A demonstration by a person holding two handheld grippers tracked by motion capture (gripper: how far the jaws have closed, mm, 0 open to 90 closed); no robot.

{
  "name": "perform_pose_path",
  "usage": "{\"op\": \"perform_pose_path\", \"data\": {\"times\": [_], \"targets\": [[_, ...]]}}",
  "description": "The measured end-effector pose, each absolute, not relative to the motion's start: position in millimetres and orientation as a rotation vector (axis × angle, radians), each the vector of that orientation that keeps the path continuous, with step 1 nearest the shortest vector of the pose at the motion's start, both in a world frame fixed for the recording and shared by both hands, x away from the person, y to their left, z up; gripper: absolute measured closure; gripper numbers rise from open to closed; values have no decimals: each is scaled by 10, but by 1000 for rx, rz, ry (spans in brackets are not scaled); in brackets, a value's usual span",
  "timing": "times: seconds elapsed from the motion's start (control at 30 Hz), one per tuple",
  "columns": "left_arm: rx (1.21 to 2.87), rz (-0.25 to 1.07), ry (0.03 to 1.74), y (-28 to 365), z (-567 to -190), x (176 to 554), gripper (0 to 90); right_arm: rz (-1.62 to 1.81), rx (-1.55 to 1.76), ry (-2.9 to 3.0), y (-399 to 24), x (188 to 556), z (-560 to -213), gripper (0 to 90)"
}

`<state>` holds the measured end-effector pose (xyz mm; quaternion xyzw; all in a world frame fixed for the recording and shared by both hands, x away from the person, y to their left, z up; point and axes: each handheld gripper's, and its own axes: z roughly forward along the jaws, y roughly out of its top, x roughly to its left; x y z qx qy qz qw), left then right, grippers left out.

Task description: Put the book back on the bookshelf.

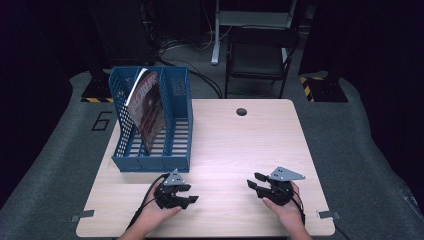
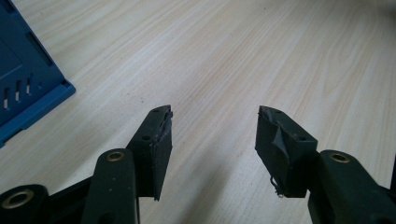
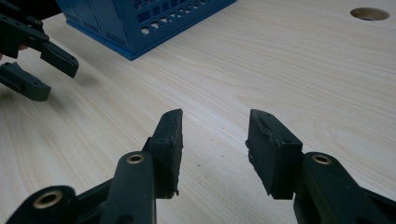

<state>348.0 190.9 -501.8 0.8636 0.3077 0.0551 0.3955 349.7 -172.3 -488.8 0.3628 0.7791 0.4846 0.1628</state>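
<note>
A blue slotted file rack (image 1: pixel 172 97) stands on the left half of the wooden table (image 1: pixel 240 145). A magazine with a dark red cover (image 1: pixel 147 107) leans upright inside it. My left gripper (image 1: pixel 191 194) rests near the table's front edge, just in front of the rack, open with nothing between its jaws. Its own view shows the open left gripper (image 2: pixel 214 122) over bare wood and the rack's corner (image 2: pixel 28 88). My right gripper (image 1: pixel 252 181) sits to the front right, open and empty. In the right gripper view, the right gripper (image 3: pixel 214 125) points toward the rack (image 3: pixel 140 23) and the left gripper (image 3: pixel 56 74).
A round cable hole (image 1: pixel 241 111) is at the table's far middle, also seen as the hole (image 3: pixel 369 13) in the right gripper view. A black folding chair (image 1: pixel 260 55) stands behind the table. Metal clips (image 1: pixel 81 216) sit at the front corners.
</note>
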Motion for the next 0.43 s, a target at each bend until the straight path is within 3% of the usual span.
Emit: {"op": "perform_pose_path", "data": {"times": [0.43], "targets": [[2207, 114, 758, 1889, -5045, 3473, 463, 1370, 1034, 2235, -1718, 3492, -4902, 551]]}}
